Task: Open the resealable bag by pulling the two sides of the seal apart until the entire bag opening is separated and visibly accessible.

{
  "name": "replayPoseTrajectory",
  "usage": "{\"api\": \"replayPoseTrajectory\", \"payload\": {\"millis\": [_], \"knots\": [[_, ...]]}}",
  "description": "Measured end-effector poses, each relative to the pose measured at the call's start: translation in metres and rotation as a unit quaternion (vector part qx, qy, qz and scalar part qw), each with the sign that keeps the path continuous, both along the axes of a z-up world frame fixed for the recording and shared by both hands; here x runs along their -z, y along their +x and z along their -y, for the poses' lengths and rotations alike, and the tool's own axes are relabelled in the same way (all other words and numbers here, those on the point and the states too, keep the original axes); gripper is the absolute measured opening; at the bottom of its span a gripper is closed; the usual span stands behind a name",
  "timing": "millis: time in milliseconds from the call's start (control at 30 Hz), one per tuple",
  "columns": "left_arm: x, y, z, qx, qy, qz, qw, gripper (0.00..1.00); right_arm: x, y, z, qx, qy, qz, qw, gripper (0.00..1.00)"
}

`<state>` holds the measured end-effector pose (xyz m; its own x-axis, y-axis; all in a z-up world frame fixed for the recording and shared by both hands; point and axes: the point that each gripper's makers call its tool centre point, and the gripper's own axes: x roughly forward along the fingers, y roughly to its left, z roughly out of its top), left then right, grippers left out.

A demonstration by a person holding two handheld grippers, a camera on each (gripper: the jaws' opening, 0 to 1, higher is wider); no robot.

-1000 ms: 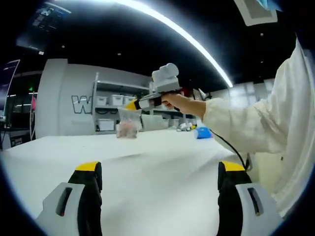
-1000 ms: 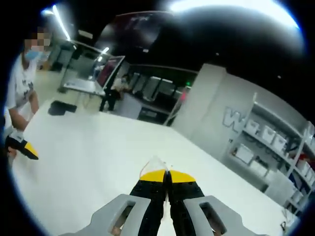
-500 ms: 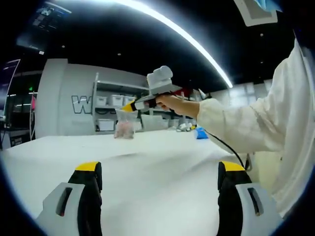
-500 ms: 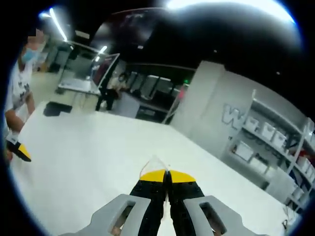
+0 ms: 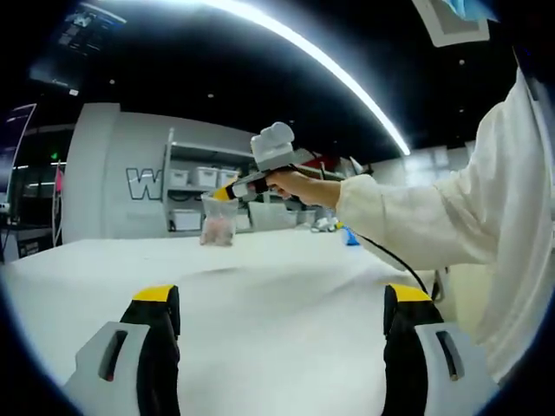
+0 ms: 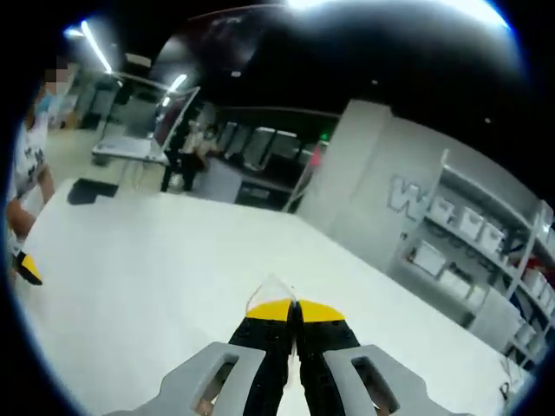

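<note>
Large letters on the grey back wall [image 5: 130, 173] begin with "W"; the rest is hidden behind the shelving [image 5: 195, 178], which carries white bins whose contents cannot be made out. The left gripper [image 5: 282, 299] hovers over the white table [image 5: 286, 277] with jaws spread wide, holding nothing. The right gripper [image 6: 295, 305] is clenched on the top edge of the resealable bag [image 5: 218, 219], a clear pouch with pinkish contents hanging above the table's far side.
</note>
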<state>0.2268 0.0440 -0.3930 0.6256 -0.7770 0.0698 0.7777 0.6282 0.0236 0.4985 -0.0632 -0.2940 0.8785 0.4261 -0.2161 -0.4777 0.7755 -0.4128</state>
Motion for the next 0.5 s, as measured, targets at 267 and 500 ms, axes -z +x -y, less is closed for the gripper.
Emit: {"api": "replayPoseTrajectory", "payload": {"millis": [267, 500], "knots": [[0.001, 0.002, 0.001, 0.000, 0.003, -0.001, 1.0000, 0.97, 0.004, 0.017, 0.006, 0.012, 0.002, -0.006, 0.9999, 0.00], [0.000, 0.003, 0.001, 0.000, 0.003, -0.002, 1.0000, 0.97, 0.000, 0.030, 0.013, 0.025, 0.005, -0.006, 0.9997, 0.00]]}}
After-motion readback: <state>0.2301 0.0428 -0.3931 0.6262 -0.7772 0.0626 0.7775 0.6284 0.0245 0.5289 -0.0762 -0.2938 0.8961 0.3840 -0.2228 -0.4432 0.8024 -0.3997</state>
